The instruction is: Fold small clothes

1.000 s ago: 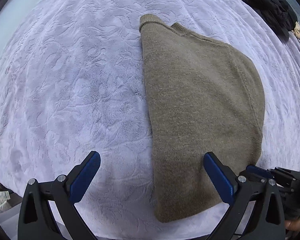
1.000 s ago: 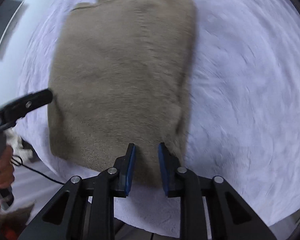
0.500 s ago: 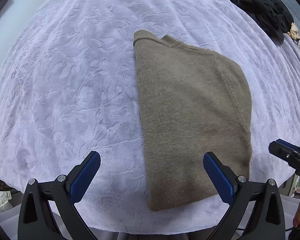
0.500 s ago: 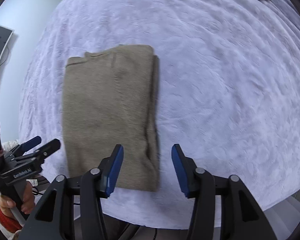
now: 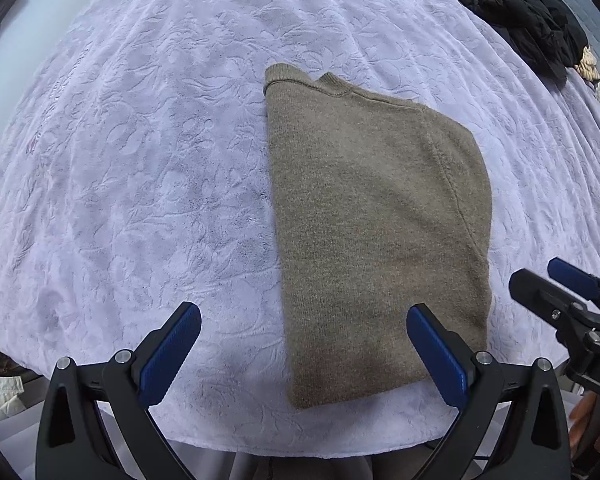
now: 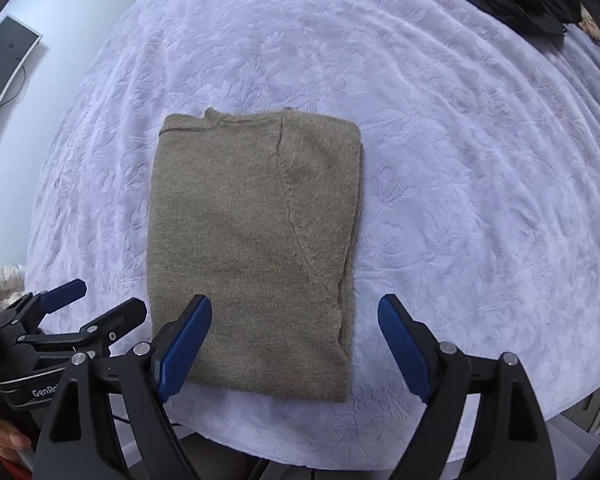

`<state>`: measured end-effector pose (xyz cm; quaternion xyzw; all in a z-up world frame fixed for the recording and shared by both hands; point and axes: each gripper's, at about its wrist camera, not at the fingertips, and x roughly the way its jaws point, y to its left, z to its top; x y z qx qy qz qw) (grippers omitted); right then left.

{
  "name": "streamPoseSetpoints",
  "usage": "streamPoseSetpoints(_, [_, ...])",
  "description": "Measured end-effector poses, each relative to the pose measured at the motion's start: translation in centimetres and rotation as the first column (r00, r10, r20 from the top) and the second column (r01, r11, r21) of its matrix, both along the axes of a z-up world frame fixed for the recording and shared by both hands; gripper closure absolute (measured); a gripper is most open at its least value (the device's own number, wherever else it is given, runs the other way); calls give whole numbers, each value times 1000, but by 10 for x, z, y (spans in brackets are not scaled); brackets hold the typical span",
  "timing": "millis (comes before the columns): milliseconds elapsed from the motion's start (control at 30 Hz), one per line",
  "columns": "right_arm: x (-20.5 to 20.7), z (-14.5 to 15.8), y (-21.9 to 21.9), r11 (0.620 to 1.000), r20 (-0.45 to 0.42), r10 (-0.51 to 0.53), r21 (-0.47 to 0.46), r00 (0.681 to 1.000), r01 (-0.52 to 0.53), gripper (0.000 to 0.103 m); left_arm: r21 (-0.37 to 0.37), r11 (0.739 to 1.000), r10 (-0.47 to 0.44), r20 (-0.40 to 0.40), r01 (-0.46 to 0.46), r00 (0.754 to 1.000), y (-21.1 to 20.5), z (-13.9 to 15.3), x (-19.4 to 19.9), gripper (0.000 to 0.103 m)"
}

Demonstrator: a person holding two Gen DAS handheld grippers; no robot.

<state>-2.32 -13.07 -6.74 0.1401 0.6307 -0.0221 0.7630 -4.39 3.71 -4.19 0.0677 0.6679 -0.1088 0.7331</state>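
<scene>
1. Sweater (image 6: pixel 256 248) lies folded flat on the lavender blanket (image 6: pixel 460 160), at 12 o'clock from both grippers.
2. Right gripper (image 6: pixel 294 344): jaws spread wide, holding nothing; a second ago they were nearly pinched at the hem, and it has since backed off.
3. Left gripper (image 5: pixel 300 350): spread, empty, unchanged.
4. Black clothes (image 5: pixel 516 4) at 2 o'clock, well apart.

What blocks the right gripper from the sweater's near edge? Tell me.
Nothing visible does. The right gripper is open and empty, just above the near edge of the folded brown sweater, which lies flat on the lilac blanket. The left gripper is off to the side.
</scene>
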Motion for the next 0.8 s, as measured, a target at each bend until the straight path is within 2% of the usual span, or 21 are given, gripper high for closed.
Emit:
streamPoseSetpoints(67, [0,1,1,1000,4,-2,-29,1000,3,0,6,1000,-3,-5,3,1000,-1,-1,-1,0])
streamPoseSetpoints(500, [5,-1,2,998,-59,-43,-57,997,40,0,35,999,10,-8,-10,1000,2,5,-1,0])
streamPoseSetpoints(800, [7,-4,5,997,-91,-31,-77,995,24,0,43,999,10,-1,-10,1000,3,7,0,0])
